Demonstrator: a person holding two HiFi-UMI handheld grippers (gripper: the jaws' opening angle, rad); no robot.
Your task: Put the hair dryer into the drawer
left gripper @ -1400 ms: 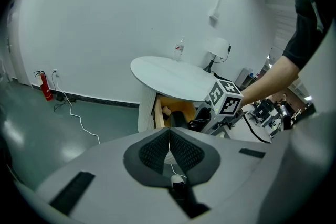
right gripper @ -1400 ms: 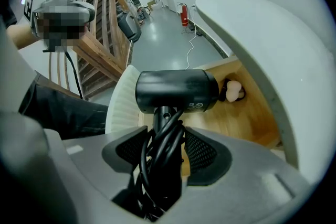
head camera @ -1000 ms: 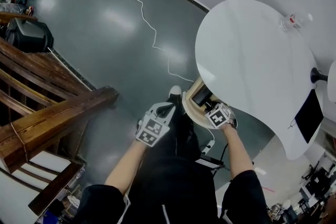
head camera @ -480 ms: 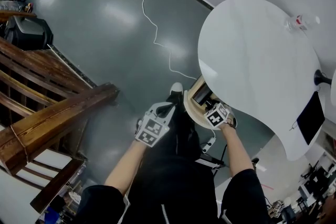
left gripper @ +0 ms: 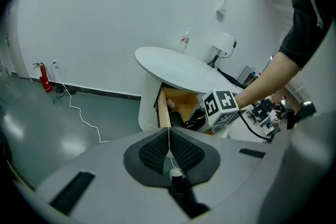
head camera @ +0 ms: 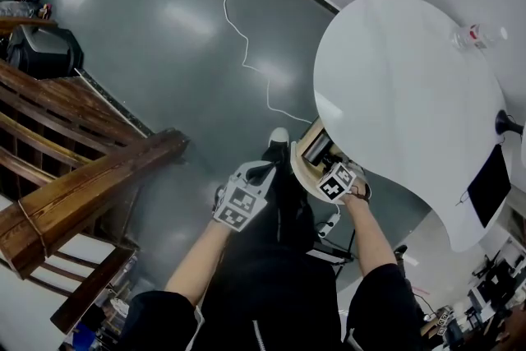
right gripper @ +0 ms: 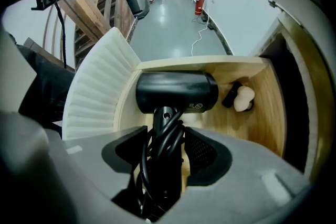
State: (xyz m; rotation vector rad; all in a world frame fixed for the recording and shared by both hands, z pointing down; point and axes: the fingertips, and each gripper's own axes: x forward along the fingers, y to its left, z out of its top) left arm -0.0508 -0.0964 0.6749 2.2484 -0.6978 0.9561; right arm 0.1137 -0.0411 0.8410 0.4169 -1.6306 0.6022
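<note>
One hair dryer between jaws of right tool, over open drawer.

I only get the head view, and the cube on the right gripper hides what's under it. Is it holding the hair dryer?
Observer: Yes. The right gripper view shows the right gripper shut on the handle of the black hair dryer, with the cord bundled along the handle.
Operator: Is there other stuff in the drawer?
Observer: One thing. A small beige and black thing lies on the wooden drawer floor near the far corner, to the right of the dryer's body.
</note>
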